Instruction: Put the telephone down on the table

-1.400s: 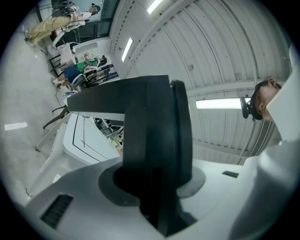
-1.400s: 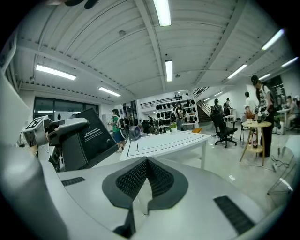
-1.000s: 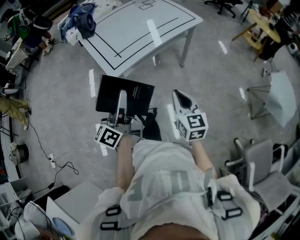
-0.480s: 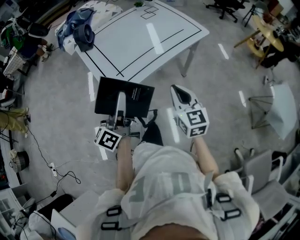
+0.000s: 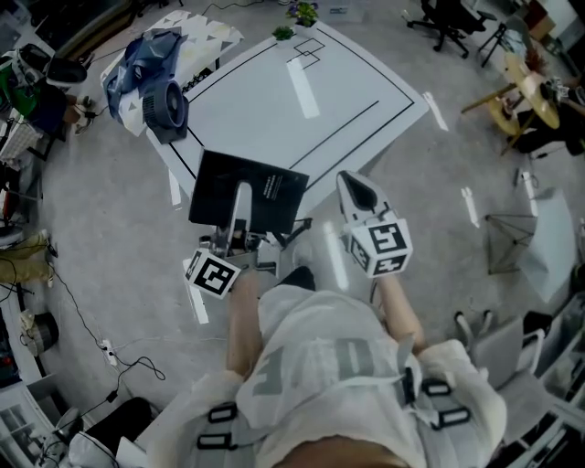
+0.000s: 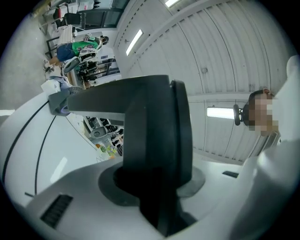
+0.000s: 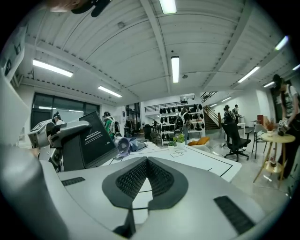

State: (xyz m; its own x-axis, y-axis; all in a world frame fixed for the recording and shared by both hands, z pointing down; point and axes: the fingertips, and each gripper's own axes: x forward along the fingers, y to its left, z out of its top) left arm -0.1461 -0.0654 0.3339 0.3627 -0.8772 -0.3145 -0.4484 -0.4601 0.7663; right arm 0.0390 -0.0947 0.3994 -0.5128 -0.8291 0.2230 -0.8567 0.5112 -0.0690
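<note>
The telephone (image 5: 247, 190) is a flat black slab with small white print, held in the air in front of the person and just short of the white table (image 5: 302, 101). My left gripper (image 5: 239, 194) is shut on its near edge, with one grey finger lying across its top face. In the left gripper view the telephone (image 6: 154, 122) fills the space between the jaws of the left gripper (image 6: 157, 176). My right gripper (image 5: 355, 190) hangs beside it to the right, shut and holding nothing. In the right gripper view the telephone (image 7: 91, 138) stands at the left, beyond the shut right gripper (image 7: 146, 161).
The table carries black marked lines. A blue cloth heap with a round dark thing (image 5: 151, 78) lies on its far left corner, and small potted plants (image 5: 302, 14) stand at the far edge. Office chairs (image 5: 443, 14) and a round stand (image 5: 530, 87) are at the right. Cables (image 5: 101, 302) run over the floor at the left.
The table has come nearer and lower in the head view, so the telephone now overlaps its near edge. Both grippers keep their hold and spacing.
</note>
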